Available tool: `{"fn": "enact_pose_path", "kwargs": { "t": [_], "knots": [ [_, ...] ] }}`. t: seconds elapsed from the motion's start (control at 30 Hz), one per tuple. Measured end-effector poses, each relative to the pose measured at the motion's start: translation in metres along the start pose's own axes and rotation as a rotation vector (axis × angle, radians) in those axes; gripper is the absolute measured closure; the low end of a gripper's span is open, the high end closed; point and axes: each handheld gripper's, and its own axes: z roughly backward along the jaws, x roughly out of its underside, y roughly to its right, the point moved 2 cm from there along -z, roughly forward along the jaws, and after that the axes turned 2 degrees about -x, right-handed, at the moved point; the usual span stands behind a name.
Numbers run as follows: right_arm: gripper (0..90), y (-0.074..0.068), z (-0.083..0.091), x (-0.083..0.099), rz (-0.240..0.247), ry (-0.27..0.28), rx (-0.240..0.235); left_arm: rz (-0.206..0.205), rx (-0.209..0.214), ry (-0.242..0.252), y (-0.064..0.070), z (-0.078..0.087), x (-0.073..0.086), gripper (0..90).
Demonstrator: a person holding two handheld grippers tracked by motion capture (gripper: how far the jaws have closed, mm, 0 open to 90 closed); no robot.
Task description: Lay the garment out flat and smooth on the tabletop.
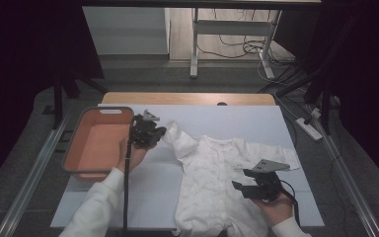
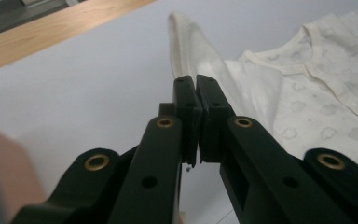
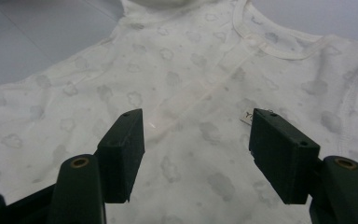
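A white baby bodysuit (image 1: 212, 173) with a faint cloud print lies flat, front up, on a pale sheet (image 1: 153, 190). My left gripper (image 1: 159, 132) sits just left of the end of its left sleeve (image 1: 177, 138). In the left gripper view the left gripper (image 2: 196, 86) is shut, nothing shows between its jaws, and the sleeve (image 2: 191, 42) lies just beyond the tips. My right gripper (image 1: 242, 179) hovers over the bodysuit's right side. There the right gripper (image 3: 196, 140) is open wide above the buttoned front (image 3: 191, 70).
An orange tub with a grey rim (image 1: 81, 118) stands at the sheet's left edge, close behind my left hand. The wooden table edge (image 1: 187, 98) runs along the far side. Bare sheet lies left of and beyond the bodysuit.
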Motion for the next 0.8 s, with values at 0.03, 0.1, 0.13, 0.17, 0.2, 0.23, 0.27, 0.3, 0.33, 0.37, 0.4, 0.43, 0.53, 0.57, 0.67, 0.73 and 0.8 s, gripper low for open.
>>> {"fn": "enact_pose_path", "kwargs": {
  "t": [0.03, 0.1, 0.13, 0.17, 0.2, 0.23, 0.27, 0.3, 0.33, 0.37, 0.4, 0.43, 0.53, 0.57, 0.67, 0.73, 0.8],
  "knots": [
    [35.8, 0.000, 0.000, 0.000, 0.000, -0.001, 0.000, 0.011, -0.003, 0.003, -0.004, 0.004, 0.002, 87.3],
    [35.3, 0.001, 0.000, 0.000, -0.002, 0.001, 0.003, 0.024, -0.011, 0.006, -0.010, 0.011, 0.006, 87.2],
    [35.2, 0.001, 0.000, 0.000, -0.003, 0.003, 0.005, 0.026, -0.016, 0.006, -0.012, 0.015, 0.008, 87.2],
    [34.9, 0.002, 0.001, 0.000, -0.007, 0.004, 0.005, 0.033, -0.021, 0.004, -0.015, 0.017, 0.010, 87.2],
    [34.6, 0.002, 0.001, -0.001, -0.010, 0.006, 0.004, 0.039, -0.022, 0.004, -0.017, 0.019, 0.012, 87.0],
    [34.2, 0.002, 0.001, -0.001, -0.009, 0.006, 0.007, 0.043, -0.025, -0.001, -0.019, 0.021, 0.015, 86.9],
    [34.1, 0.002, 0.001, -0.001, -0.010, 0.007, 0.008, 0.049, -0.028, -0.004, -0.020, 0.023, 0.018, 86.8],
    [34.0, 0.002, 0.001, -0.001, -0.008, 0.006, 0.008, 0.052, -0.032, -0.006, -0.022, 0.025, 0.022, 86.7],
    [33.9, 0.002, 0.001, -0.001, -0.009, 0.007, 0.007, 0.054, -0.032, -0.008, -0.023, 0.027, 0.025, 86.6],
    [33.8, 0.002, 0.000, -0.001, -0.010, 0.008, 0.002, 0.057, -0.034, -0.011, -0.024, 0.028, 0.028, 86.4],
    [33.7, 0.002, 0.000, -0.001, -0.010, 0.007, 0.002, 0.061, -0.035, -0.013, -0.025, 0.029, 0.031, 86.2],
    [33.7, 0.002, 0.000, -0.001, -0.010, 0.006, 0.003, 0.061, -0.035, -0.016, -0.025, 0.030, 0.033, 86.1],
    [33.3, 0.002, -0.001, -0.002, -0.004, 0.005, -0.001, 0.069, -0.049, -0.025, -0.027, 0.033, 0.042, 84.0],
    [33.3, 0.002, -0.001, -0.002, -0.004, 0.006, -0.005, 0.071, -0.063, -0.028, -0.028, 0.033, 0.044, 80.7],
    [33.0, 0.001, -0.002, -0.003, -0.001, 0.003, -0.007, 0.093, -0.109, -0.021, -0.030, 0.036, 0.048, 57.4],
    [32.9, 0.001, -0.002, -0.003, 0.003, 0.005, -0.008, 0.114, -0.112, -0.008, -0.030, 0.039, 0.049, 50.6],
    [32.8, 0.002, -0.002, -0.004, 0.003, 0.007, -0.007, 0.115, -0.105, -0.001, -0.029, 0.040, 0.049, 45.0]
  ]
}}
